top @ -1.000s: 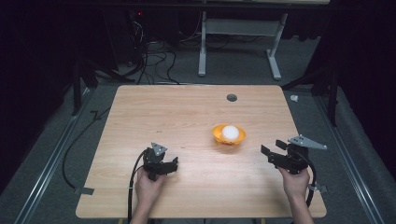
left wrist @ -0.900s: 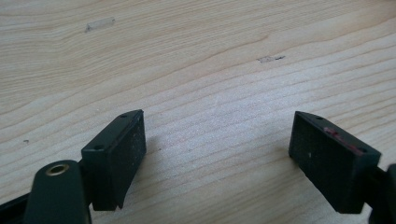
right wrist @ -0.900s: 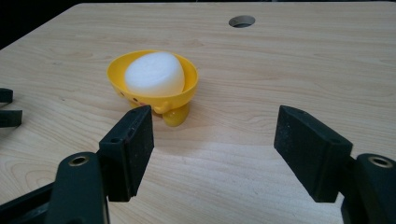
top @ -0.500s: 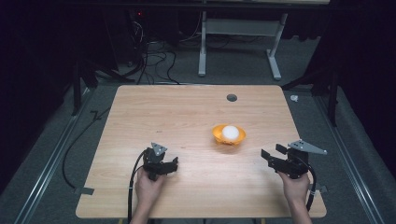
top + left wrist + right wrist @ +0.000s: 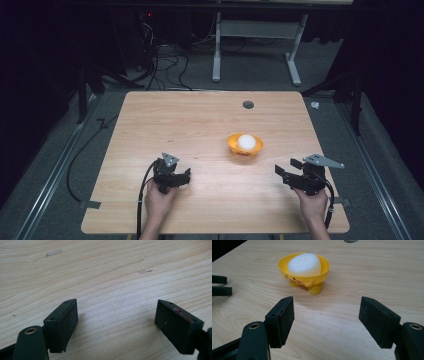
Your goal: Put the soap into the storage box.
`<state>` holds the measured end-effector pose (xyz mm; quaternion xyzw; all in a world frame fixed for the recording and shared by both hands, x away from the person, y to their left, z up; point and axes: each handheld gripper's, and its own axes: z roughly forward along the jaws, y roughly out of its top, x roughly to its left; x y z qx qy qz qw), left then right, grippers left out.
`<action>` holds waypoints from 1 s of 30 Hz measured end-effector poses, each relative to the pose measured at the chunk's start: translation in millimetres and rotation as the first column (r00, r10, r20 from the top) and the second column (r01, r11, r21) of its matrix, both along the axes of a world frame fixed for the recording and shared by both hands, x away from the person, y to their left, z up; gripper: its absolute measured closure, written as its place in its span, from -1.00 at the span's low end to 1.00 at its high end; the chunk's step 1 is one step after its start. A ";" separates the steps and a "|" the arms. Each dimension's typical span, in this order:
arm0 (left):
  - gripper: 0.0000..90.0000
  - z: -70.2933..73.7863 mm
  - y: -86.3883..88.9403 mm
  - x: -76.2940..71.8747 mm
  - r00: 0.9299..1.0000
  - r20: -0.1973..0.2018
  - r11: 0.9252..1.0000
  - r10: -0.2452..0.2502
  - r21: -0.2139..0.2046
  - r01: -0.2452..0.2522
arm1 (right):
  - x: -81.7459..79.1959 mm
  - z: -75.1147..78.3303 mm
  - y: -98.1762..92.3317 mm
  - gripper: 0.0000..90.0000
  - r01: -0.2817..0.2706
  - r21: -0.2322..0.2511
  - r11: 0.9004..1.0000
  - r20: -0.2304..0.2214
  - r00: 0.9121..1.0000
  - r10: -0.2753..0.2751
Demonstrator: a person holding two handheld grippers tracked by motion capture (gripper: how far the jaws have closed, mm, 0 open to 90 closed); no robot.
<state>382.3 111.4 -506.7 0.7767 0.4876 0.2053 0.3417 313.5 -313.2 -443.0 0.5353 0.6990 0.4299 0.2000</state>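
Observation:
A yellow cup-like bowl (image 5: 244, 145) with little feet stands right of the table's middle, and a white rounded ball (image 5: 246, 140) rests in it. In the right gripper view the bowl (image 5: 308, 280) and the white ball (image 5: 305, 263) lie ahead, a little left of centre. My right gripper (image 5: 286, 169) (image 5: 327, 315) is open and empty, low over the wood, to the bowl's near right. My left gripper (image 5: 181, 176) (image 5: 116, 315) is open too, over bare wood near the front left, well apart from the bowl.
The wooden table (image 5: 190, 120) has a round cable hole (image 5: 248, 104) near its far edge. Cables trail from both grippers over the front edge. The left gripper's jaw tips (image 5: 220, 285) reach into the right gripper view at its left edge. Beyond the table lie dark floor and desk legs.
My right gripper has drifted slightly back toward the table's near edge. The left gripper, the bowl and the ball have stayed put.

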 end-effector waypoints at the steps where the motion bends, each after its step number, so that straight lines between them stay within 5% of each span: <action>1: -0.57 0.0 0.0 0.0 1.000 0.000 1.000 0.000 0.000 0.000 | -0.7 -1.2 0.8 -0.35 -0.002 0.002 1.000 -0.002 1.000 0.002; 30: -0.57 0.0 -0.1 0.0 1.000 0.000 1.000 0.001 0.000 -0.001 | -6.6 -34.7 11.5 -0.31 -0.001 -0.006 1.000 -0.050 0.999 0.000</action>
